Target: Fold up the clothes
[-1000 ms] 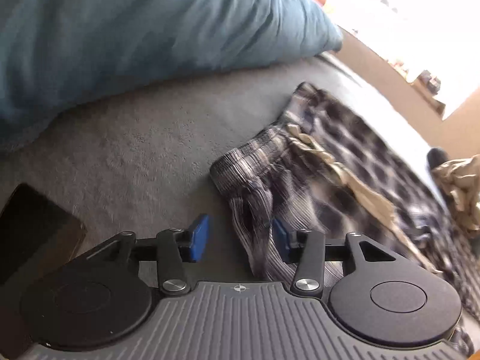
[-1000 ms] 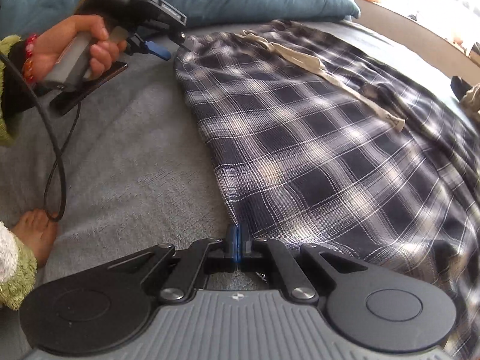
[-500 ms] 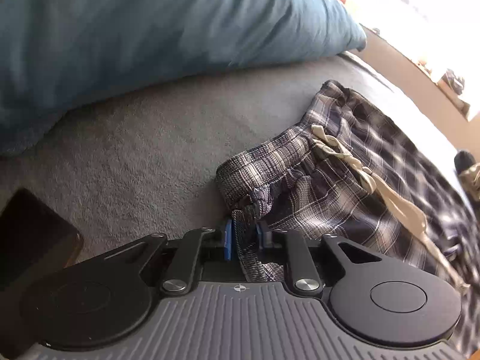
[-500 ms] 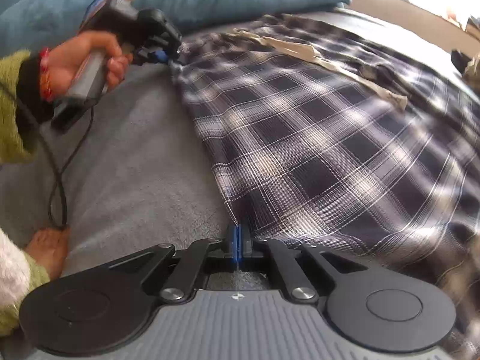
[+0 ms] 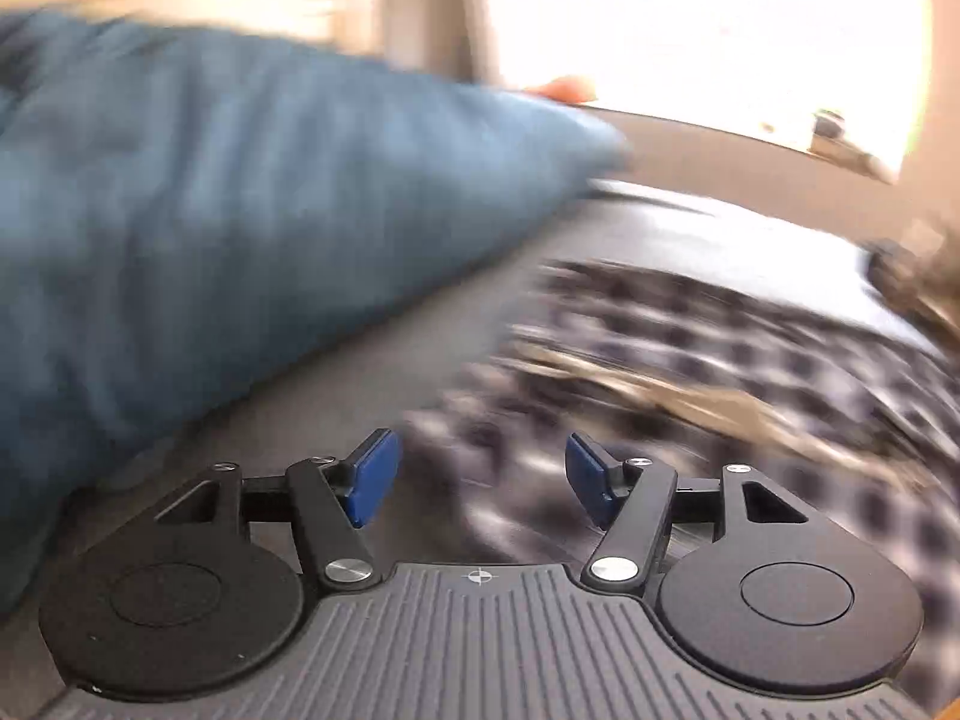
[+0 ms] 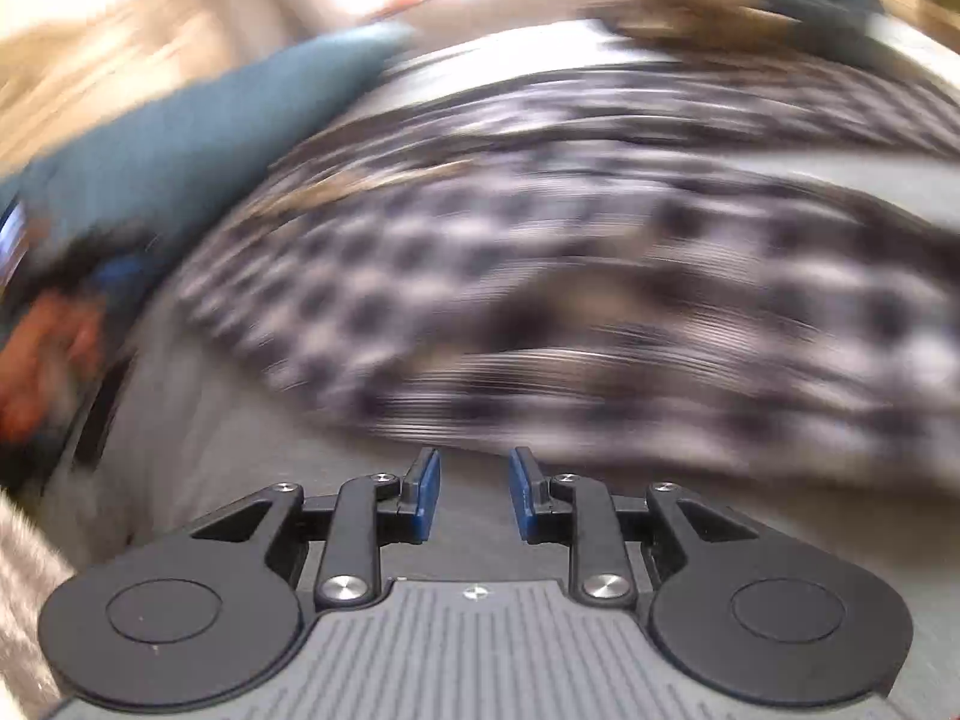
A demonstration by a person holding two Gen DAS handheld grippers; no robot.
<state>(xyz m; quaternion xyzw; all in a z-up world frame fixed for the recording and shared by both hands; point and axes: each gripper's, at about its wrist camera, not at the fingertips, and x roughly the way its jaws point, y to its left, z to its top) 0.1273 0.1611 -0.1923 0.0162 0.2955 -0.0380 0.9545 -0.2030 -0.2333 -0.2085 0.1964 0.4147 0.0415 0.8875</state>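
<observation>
Dark plaid trousers (image 5: 690, 372) with a beige drawstring (image 5: 678, 396) lie spread on the grey bed; both views are blurred by motion. My left gripper (image 5: 477, 477) is open and empty, just above the near edge of the trousers. My right gripper (image 6: 474, 495) is open and empty over the grey bed cover, just short of the trousers' edge (image 6: 540, 300). The left gripper and the hand holding it show as a blur at the far left of the right wrist view (image 6: 66, 312).
A large blue pillow (image 5: 210, 228) lies at the left along the head of the bed, also in the right wrist view (image 6: 198, 138). A bright window (image 5: 690, 30) is behind. A beige and dark bundle (image 6: 720, 6) lies at the bed's far side.
Both grippers have opened and let go of the trousers. Both have swung away fast, and the trousers now lie flat with a fold across them.
</observation>
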